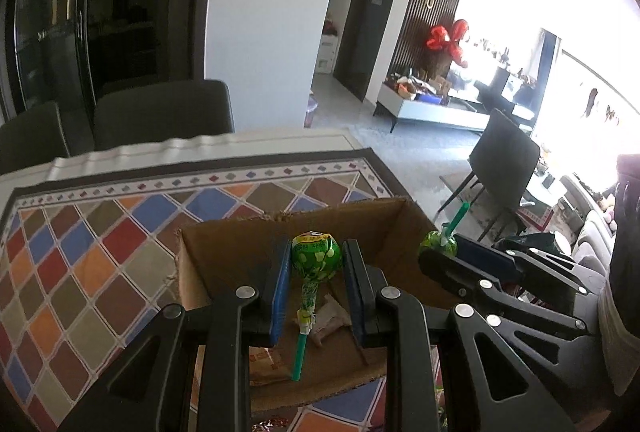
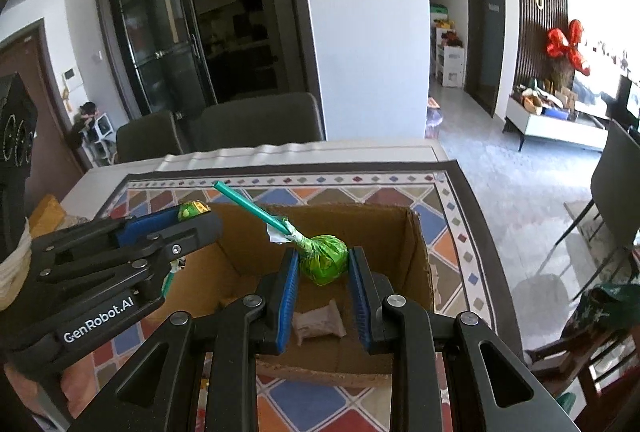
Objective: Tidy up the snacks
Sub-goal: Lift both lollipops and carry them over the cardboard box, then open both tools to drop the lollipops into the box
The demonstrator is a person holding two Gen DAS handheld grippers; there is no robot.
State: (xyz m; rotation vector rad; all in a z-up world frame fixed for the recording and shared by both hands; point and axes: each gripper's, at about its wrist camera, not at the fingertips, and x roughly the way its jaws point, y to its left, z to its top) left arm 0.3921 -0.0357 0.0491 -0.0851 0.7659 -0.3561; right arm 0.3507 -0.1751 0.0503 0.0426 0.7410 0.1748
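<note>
An open cardboard box (image 1: 224,256) (image 2: 416,256) stands on the patterned tablecloth. My left gripper (image 1: 316,258) is shut on a green lollipop (image 1: 316,252), stick hanging down, held above the box. My right gripper (image 2: 324,260) is shut on a second green lollipop (image 2: 324,258), its teal stick pointing up and left, also over the box. Each gripper shows in the other's view, the right one (image 1: 440,252) at right, the left one (image 2: 192,212) at left. A pale wrapped snack (image 2: 318,322) (image 1: 330,318) lies on the box floor.
The colourful diamond-pattern tablecloth (image 1: 100,244) covers the table. Dark chairs (image 1: 164,116) stand behind the far edge, another chair (image 1: 504,160) to the right. A yellowish packet (image 2: 46,210) lies at the table's left.
</note>
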